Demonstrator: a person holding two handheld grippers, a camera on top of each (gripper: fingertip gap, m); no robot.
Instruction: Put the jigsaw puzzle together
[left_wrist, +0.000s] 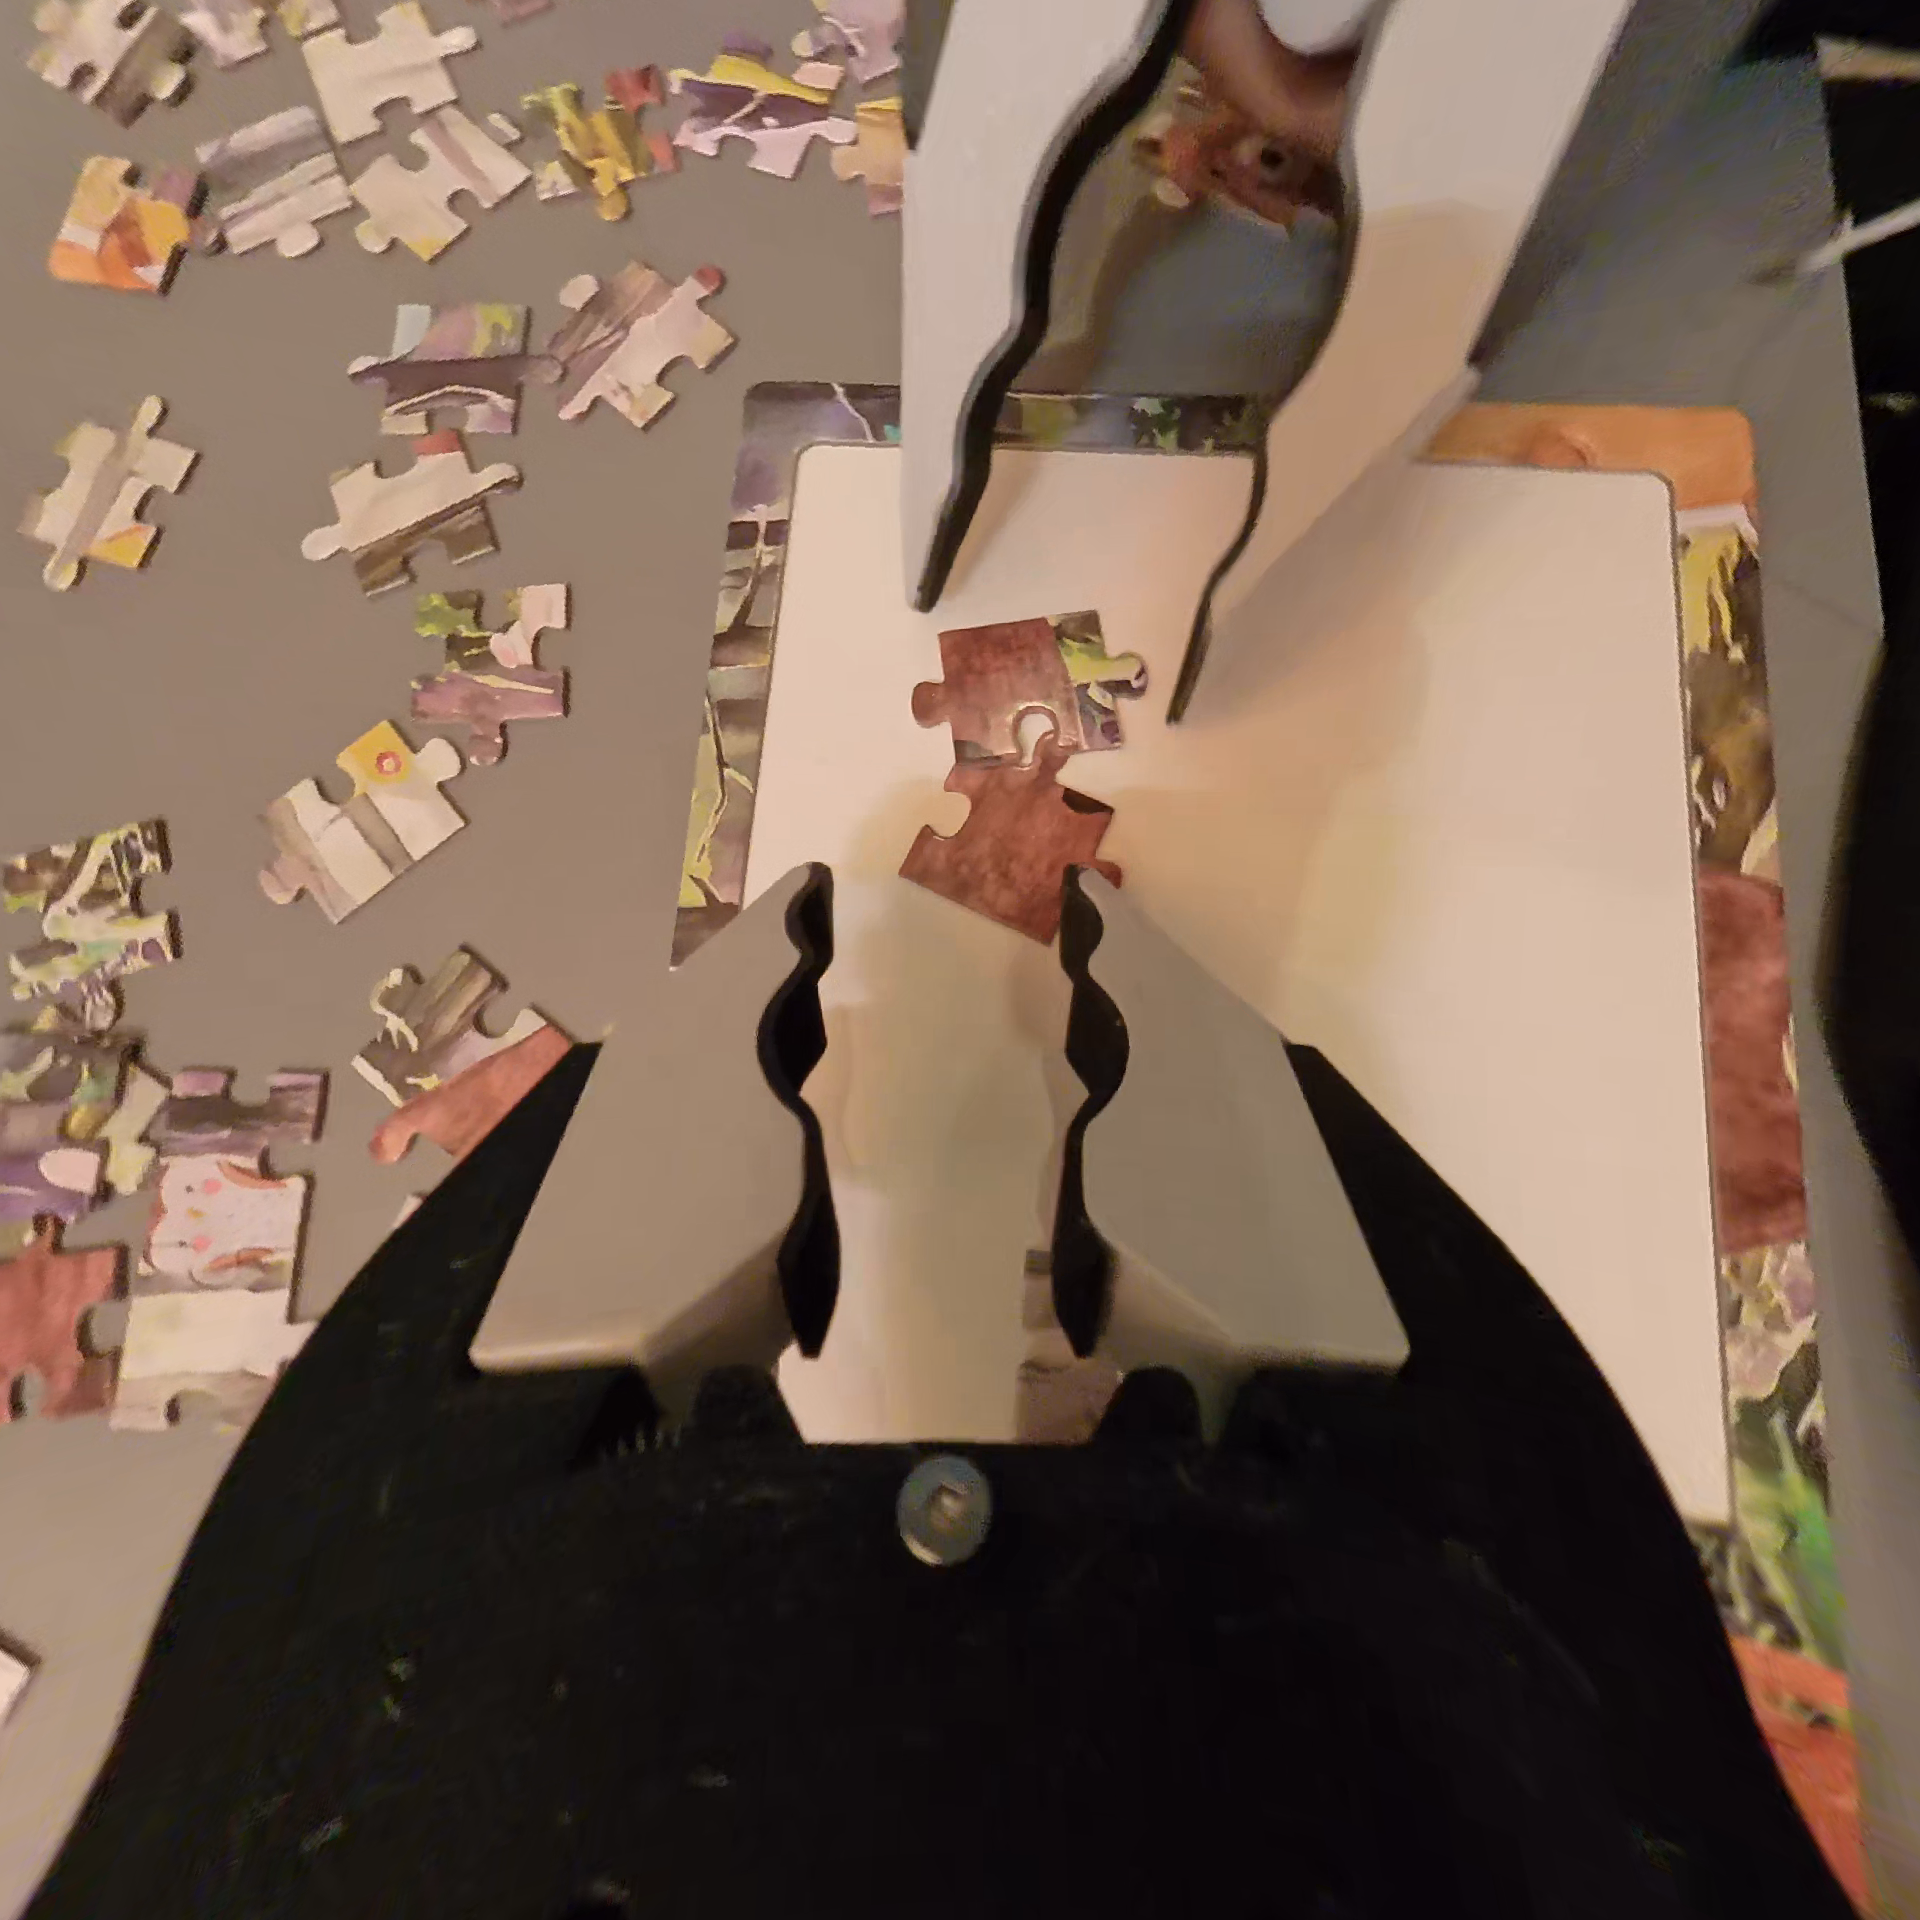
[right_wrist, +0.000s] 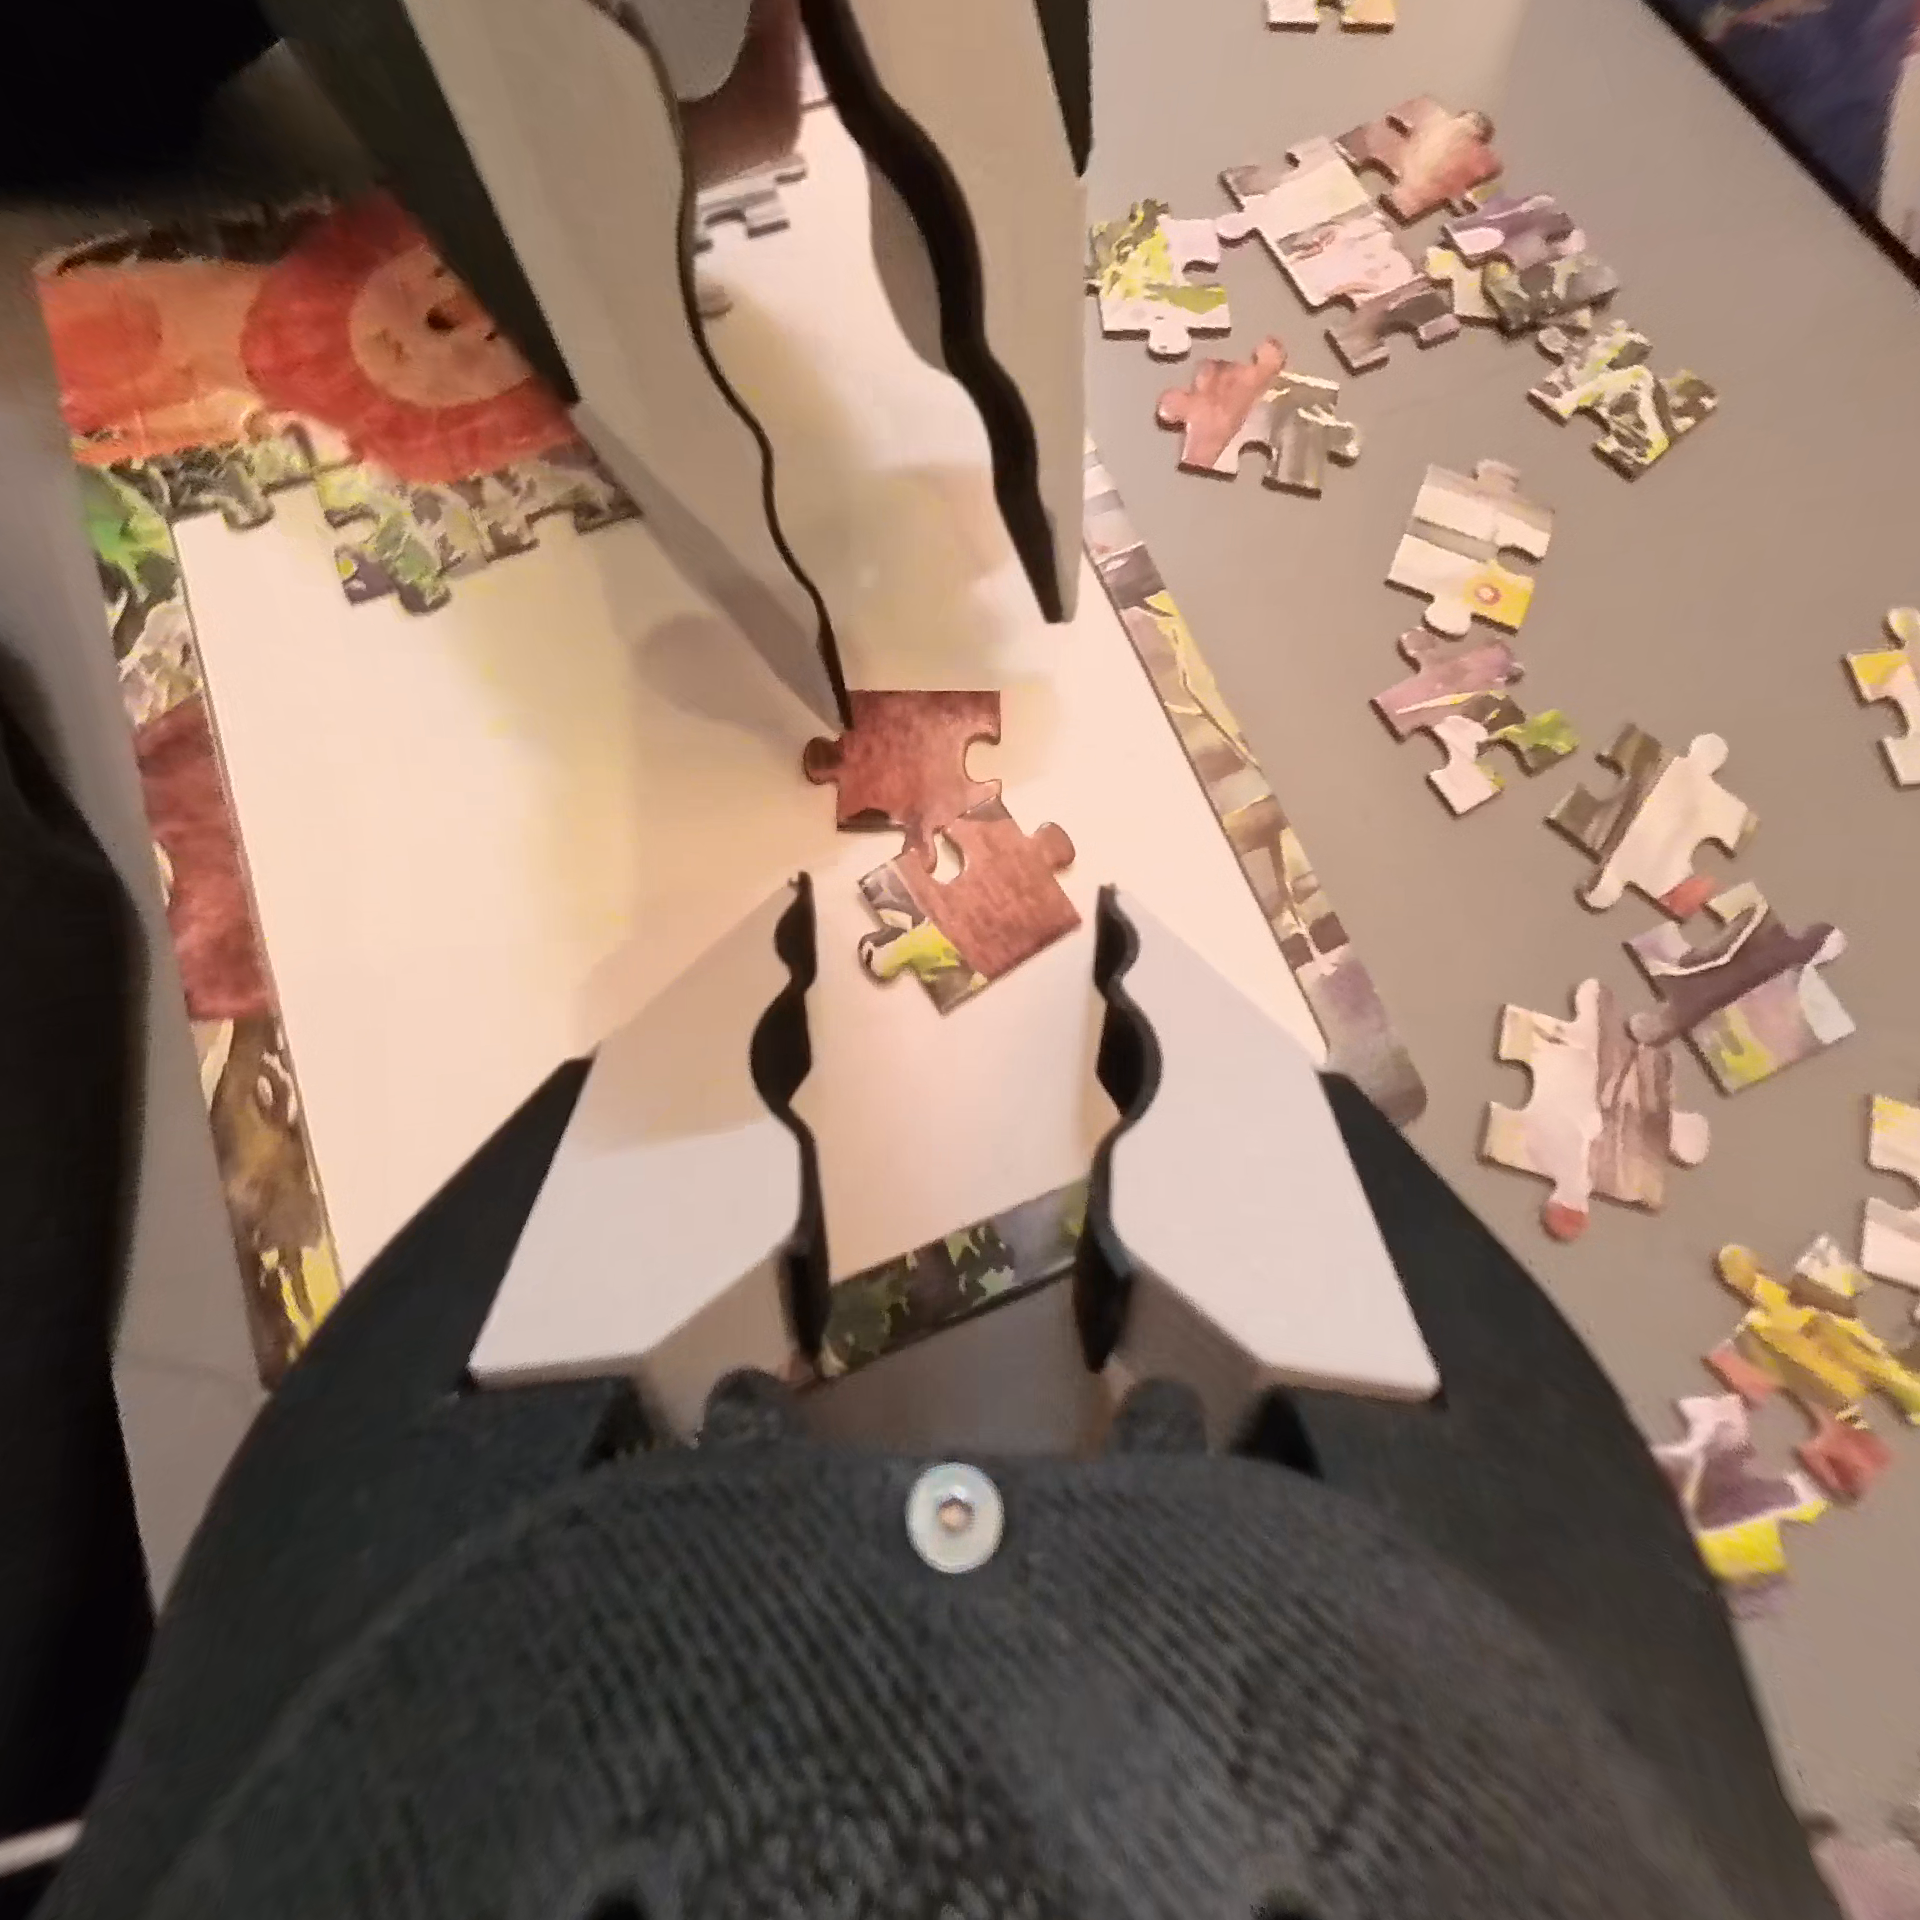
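A white puzzle board with a picture border lies on a grey table; it also shows in the right wrist view. Two pieces lie on its middle, loosely hooked and askew: a plain brown piece and a brown-and-green piece. My left gripper is open, its tips straddling the brown piece; one tip touches its edge. My right gripper is open, straddling the brown-and-green piece from the opposite side. Neither gripper holds anything.
Several loose pieces are scattered on the grey table beside the board. A joined row of pieces with an orange lion picture fills the board's far end. A dark sleeve is at the edge. One gripper's finger ends stand about 4 cm off the other's.
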